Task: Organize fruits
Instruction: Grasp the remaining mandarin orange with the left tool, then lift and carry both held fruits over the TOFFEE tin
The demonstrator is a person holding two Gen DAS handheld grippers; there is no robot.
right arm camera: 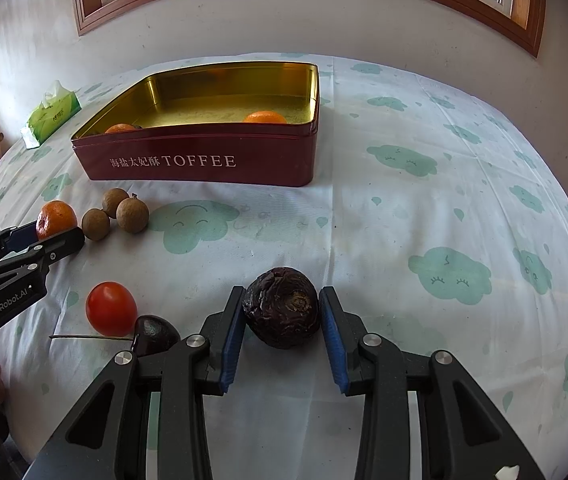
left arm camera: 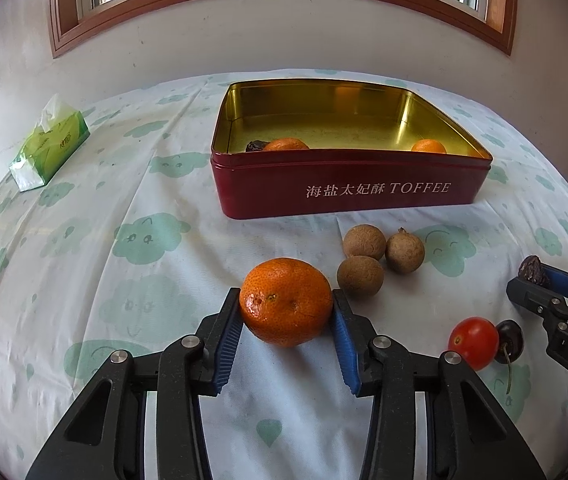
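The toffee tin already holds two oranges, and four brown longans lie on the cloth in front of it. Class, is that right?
Not quite: three longans, not four, as the left wrist view shows. The toffee tin does hold two oranges.

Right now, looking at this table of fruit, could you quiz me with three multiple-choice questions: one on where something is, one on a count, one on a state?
1. Where is the tissue pack?
A. inside the tin
B. on the cloth, left of the tin
C. under the tomato

2. How many small brown fruits lie together?
A. one
B. three
C. five

3. What is the left gripper doing?
A. gripping an orange
B. empty
C. gripping a tomato

Answers: B, it lies beyond the tin's left wall; B, three form a cluster; A, both fingers press the orange.
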